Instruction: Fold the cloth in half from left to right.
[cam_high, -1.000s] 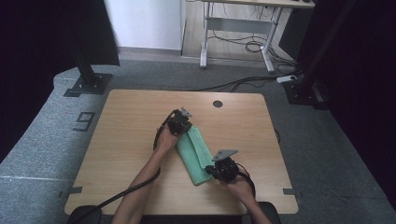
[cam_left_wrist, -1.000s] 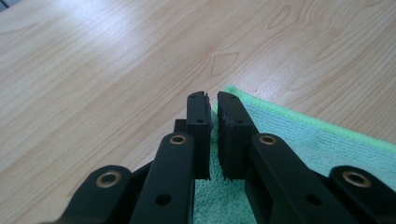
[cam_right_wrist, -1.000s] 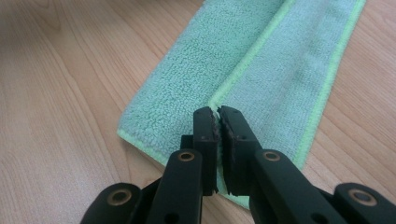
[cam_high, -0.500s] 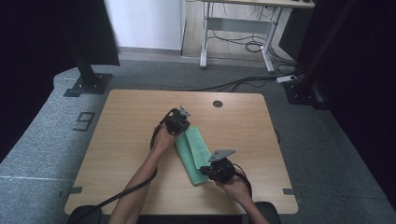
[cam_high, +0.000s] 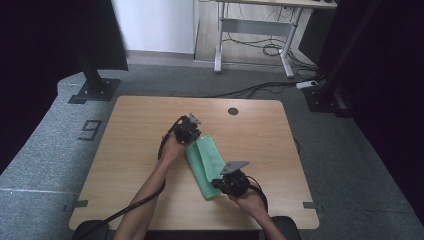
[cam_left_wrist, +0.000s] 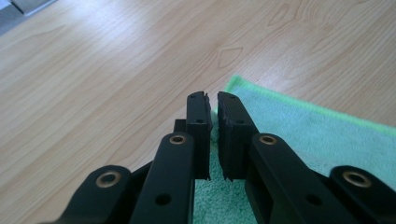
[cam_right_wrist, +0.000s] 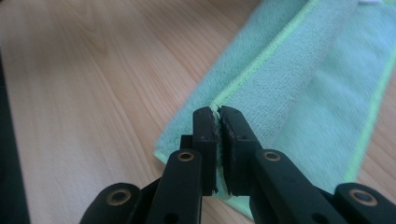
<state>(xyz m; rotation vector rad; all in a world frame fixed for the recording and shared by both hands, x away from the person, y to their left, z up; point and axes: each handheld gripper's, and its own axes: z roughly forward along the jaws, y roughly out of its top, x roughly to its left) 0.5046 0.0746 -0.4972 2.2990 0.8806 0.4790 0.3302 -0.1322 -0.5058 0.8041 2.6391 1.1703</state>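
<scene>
Both grippers, left gripper and right gripper, were clamped on opposite ends of the green cloth's edge, apparently to fold it evenly.

I've got both forearms reaching in, left gripper and right gripper low, all 4 jaws pinched nearly together.
</scene>
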